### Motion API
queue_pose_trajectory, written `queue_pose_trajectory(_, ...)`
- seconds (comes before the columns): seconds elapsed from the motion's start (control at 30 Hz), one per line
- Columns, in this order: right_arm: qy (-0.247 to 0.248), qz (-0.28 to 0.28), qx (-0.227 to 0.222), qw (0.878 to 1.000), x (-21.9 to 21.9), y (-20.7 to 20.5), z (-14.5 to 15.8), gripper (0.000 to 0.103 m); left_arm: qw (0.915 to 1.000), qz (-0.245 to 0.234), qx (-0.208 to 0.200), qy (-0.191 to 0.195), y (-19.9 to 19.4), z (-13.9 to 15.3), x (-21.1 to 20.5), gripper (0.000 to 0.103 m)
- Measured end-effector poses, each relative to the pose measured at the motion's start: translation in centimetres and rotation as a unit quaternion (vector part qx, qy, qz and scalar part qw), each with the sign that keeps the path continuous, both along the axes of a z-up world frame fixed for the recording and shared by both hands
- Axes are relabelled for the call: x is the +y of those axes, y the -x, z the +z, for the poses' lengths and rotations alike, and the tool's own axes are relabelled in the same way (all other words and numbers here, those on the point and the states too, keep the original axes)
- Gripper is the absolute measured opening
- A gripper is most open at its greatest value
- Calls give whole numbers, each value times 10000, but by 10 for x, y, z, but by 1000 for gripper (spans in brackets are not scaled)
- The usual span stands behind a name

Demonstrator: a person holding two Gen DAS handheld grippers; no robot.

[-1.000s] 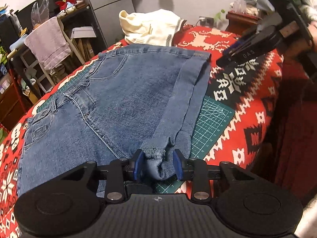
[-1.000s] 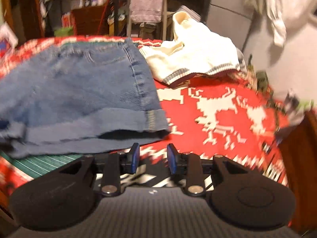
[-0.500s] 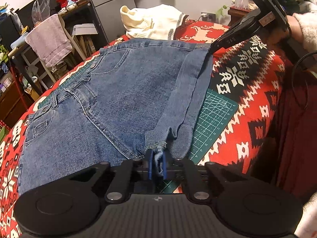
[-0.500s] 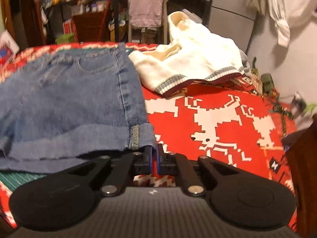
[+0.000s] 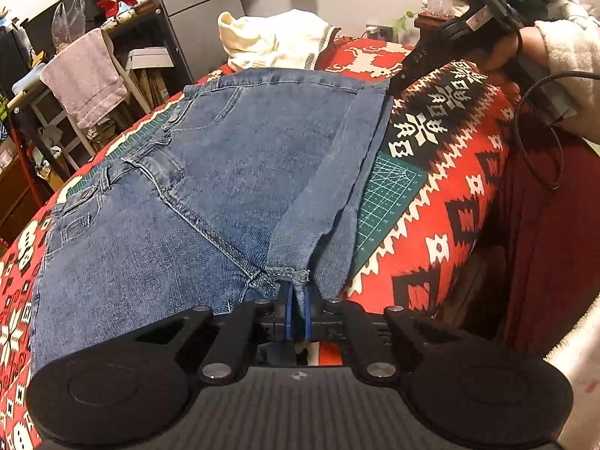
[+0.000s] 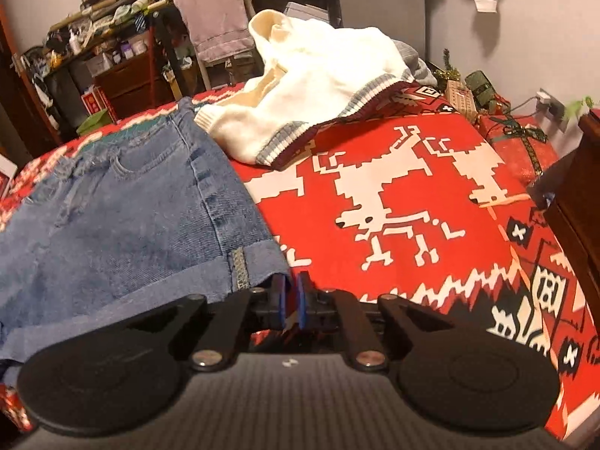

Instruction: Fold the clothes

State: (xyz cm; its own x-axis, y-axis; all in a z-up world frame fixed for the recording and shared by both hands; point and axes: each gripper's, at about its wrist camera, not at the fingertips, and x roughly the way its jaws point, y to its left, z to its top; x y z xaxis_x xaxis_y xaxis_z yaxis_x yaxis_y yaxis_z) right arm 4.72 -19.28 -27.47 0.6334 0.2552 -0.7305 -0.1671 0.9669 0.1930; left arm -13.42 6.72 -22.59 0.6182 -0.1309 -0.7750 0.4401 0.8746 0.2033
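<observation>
Hand-held gripper [image 5: 296, 309] and its twin [image 6: 289, 302] on denim shorts [image 5: 225, 172] cuff.

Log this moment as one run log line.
stage: both hem corners gripped | left gripper: shut on shorts at crotch-side cuff | right gripper: shut on outer cuff corner | sweater: behind, unfolded

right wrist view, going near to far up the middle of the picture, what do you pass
right gripper → cuffed hem corner of the denim shorts → red patterned blanket → white sweater → pink towel hung on a chair
</observation>
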Motion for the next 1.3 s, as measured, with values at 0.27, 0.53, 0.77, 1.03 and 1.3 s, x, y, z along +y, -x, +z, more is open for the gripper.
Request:
queue_pose_trajectory(0.27, -1486, -373, 323, 9877, -24, 18, 6, 11, 9990, -207, -273, -303, 7, 1, -8, 25)
queue_pose_trajectory(0.53, -3344, -997, 1050, 9312, -36, 17, -25, 14, 9975, -223, -470, -483, 10, 6, -12, 36)
queue_pose_trajectory(0.77, -4004, -1437, 1289, 8958, -35, 12, -50, 19, 9948, -367, -605, -737, 12, 9, -19, 39)
queue_pose_trajectory(1.03, -3981, -1445, 1352, 8958, -40, 13, -56, 26, 9897, -582, -737, -1078, 6, 13, -29, 39)
queue_pose_trajectory(1.3, -4115, -1477, 1383, 8886, -36, 12, -58, 26, 9809, -939, -612, -1591, -11, -2, -46, 39)
